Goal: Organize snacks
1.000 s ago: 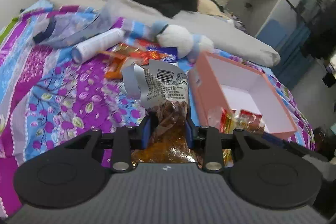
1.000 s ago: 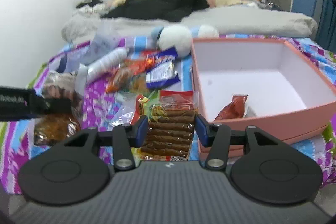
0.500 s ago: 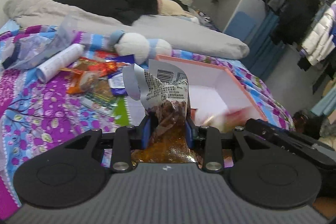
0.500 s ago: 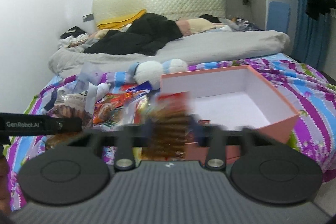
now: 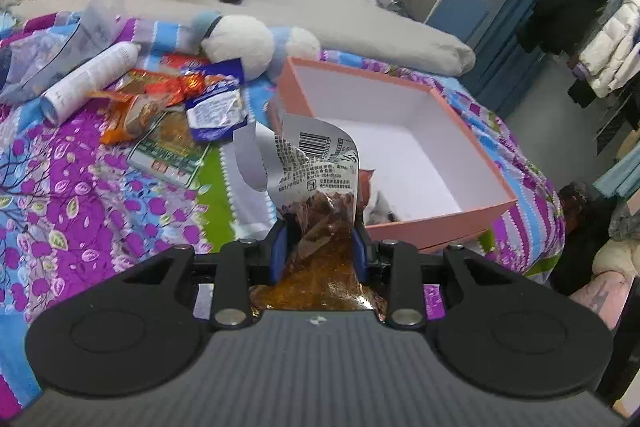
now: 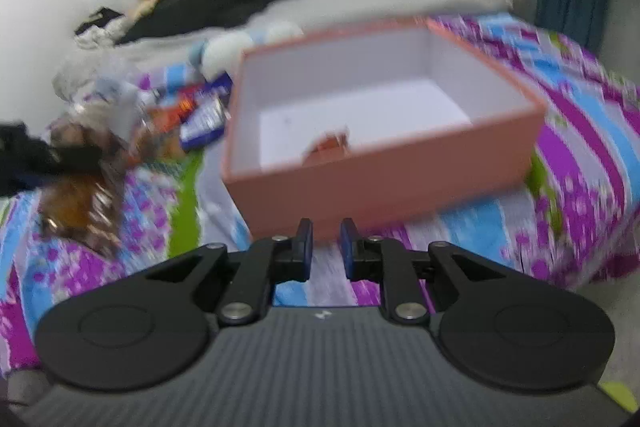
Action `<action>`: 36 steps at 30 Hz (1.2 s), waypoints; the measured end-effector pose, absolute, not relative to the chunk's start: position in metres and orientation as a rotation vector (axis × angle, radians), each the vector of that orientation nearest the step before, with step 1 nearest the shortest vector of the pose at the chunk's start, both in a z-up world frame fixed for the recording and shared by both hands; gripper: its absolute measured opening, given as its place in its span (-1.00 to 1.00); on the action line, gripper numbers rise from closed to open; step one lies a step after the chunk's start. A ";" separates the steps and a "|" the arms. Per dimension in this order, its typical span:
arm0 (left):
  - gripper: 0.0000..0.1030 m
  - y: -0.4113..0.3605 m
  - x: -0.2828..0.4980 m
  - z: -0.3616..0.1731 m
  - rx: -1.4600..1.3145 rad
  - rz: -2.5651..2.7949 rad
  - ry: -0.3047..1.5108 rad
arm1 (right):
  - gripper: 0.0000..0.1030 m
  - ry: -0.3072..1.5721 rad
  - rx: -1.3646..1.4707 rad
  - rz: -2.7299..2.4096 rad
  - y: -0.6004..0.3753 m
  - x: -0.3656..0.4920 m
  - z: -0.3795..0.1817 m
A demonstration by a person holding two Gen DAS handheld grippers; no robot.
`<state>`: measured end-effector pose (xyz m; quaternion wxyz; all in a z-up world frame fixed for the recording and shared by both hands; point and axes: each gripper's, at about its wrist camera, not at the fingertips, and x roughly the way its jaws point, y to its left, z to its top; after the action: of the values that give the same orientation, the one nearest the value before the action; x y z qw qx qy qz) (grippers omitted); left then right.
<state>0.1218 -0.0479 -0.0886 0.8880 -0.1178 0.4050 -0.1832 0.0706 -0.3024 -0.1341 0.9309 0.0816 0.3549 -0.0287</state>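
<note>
A pile of foil snack wrappers [image 5: 176, 107], a white tube [image 5: 90, 81] and a white plush toy [image 5: 240, 43] clutter the purple floral bedspread [image 5: 80, 195] left of the open pink cardboard box [image 5: 472, 147]. The left gripper [image 5: 318, 247] tilts down beside the box's near corner, pads clamped on a clear bag of brown snacks [image 5: 320, 227] with a silver label. The right gripper [image 6: 326, 253] points at the box's front wall, its narrow gap empty. A red packet [image 6: 328, 147] lies inside the box.
</note>
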 end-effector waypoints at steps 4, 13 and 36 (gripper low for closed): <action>-0.26 -0.041 0.125 -0.097 -0.259 -0.369 0.857 | -0.62 0.795 0.186 -0.058 -0.312 0.062 -0.156; -0.26 -0.034 0.117 -0.120 -0.284 -0.363 0.894 | -0.14 0.988 0.156 0.114 -0.299 0.060 -0.202; -0.26 0.013 0.096 -0.146 -0.357 -0.281 0.933 | -0.15 1.568 0.209 0.222 -0.254 0.098 -0.348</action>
<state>0.0965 0.0133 -0.1458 0.8684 -0.1704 0.4458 -0.1343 0.0977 -0.2536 -0.3483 0.6978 0.0936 0.7031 0.0995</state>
